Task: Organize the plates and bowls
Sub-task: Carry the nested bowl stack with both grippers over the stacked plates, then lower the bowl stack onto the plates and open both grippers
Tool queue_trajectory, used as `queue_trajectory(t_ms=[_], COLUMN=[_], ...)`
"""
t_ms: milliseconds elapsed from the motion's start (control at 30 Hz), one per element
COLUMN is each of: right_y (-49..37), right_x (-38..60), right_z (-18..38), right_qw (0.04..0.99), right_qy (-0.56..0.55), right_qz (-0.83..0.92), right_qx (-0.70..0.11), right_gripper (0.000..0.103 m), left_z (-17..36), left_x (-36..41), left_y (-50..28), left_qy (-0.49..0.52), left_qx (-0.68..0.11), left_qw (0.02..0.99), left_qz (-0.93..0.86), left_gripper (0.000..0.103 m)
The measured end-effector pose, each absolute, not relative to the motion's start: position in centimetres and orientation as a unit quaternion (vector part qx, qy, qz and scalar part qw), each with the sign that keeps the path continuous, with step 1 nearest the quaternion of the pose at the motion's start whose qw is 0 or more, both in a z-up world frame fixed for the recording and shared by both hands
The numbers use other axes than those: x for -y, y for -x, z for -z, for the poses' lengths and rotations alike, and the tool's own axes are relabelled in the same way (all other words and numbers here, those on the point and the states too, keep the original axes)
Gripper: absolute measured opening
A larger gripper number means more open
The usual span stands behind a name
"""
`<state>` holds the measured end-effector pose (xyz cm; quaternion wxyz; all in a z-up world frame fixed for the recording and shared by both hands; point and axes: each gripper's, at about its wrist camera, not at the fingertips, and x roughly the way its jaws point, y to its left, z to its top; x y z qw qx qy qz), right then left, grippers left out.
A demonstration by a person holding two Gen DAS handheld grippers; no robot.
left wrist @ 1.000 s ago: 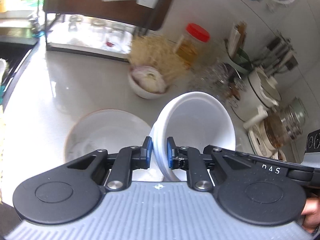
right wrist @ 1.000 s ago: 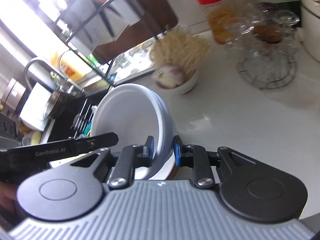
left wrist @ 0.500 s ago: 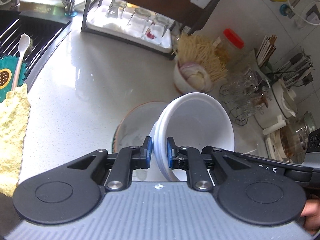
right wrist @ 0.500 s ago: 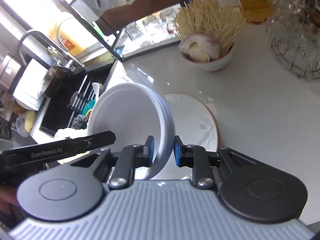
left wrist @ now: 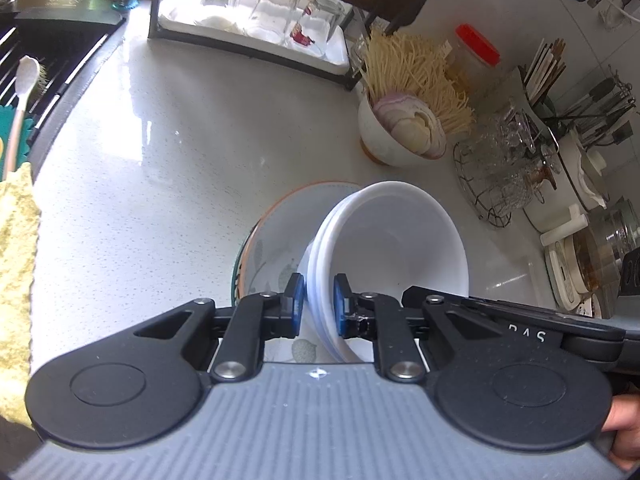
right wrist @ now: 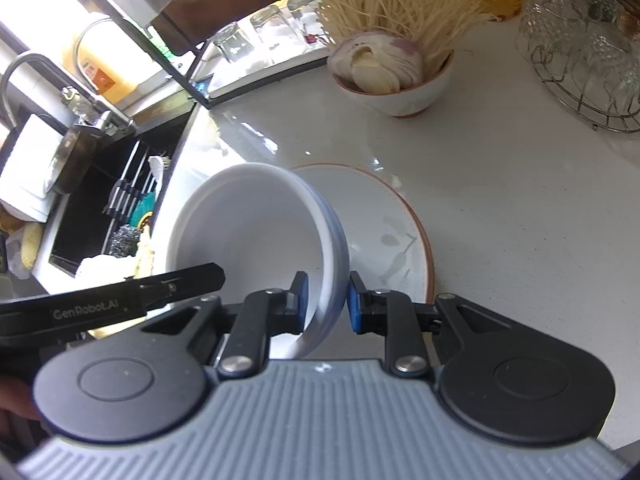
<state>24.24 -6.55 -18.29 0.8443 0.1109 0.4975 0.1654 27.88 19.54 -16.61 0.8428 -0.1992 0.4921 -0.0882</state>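
Note:
Both grippers hold the same stack of white bowls [left wrist: 392, 240], nested and tilted, above a leaf-patterned plate with an orange rim [left wrist: 272, 240] on the white counter. My left gripper [left wrist: 318, 304] is shut on the stack's near rim. My right gripper [right wrist: 326, 300] is shut on the opposite rim of the stack of white bowls [right wrist: 256, 220]. The plate [right wrist: 384, 216] shows below and to the right of the bowls in the right wrist view. The right gripper's body appears at the lower right of the left wrist view.
A bowl of sliced onion and noodles [left wrist: 404, 132] stands behind the plate. A wire basket of glassware [left wrist: 504, 164] is to the right. A dark rack with upturned glasses [left wrist: 256, 12] is at the back. The sink [right wrist: 92, 184] with utensils lies left, beside a yellow cloth [left wrist: 16, 280].
Both grippers with the bowl stack have drawn back and up from the back wall. More counter, the rack and the sink have come into view. The grip is unchanged.

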Motion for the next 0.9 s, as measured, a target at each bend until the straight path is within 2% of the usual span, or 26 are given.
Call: queue_trajectory(t_ms=[233, 833, 900], right_y=[-24.3, -23.9, -23.6], right_x=[6.7, 7.5, 7.9], right_z=[19.4, 19.1, 18.7], right_qw=[0.844, 0.849, 0.852], right_qy=[-0.122, -0.122, -0.124], right_qz=[-0.137, -0.143, -0.141], right_qx=[-0.504, -0.494, -0.488], right_gripper=[0.023, 0.026, 0.034], left_z=[17.4, 17.0, 16.4], left_x=[-18.0, -18.1, -18.2], left_y=[-28.8, -28.1, -27.7], left_qy=[0.156, 0.170, 0.166], left_qx=[-0.500, -0.502, -0.496], left_qw=[0.846, 0.844, 0.849], left_qz=[0.099, 0.078, 0.071], left_gripper=[0.018, 0.020, 0.027])
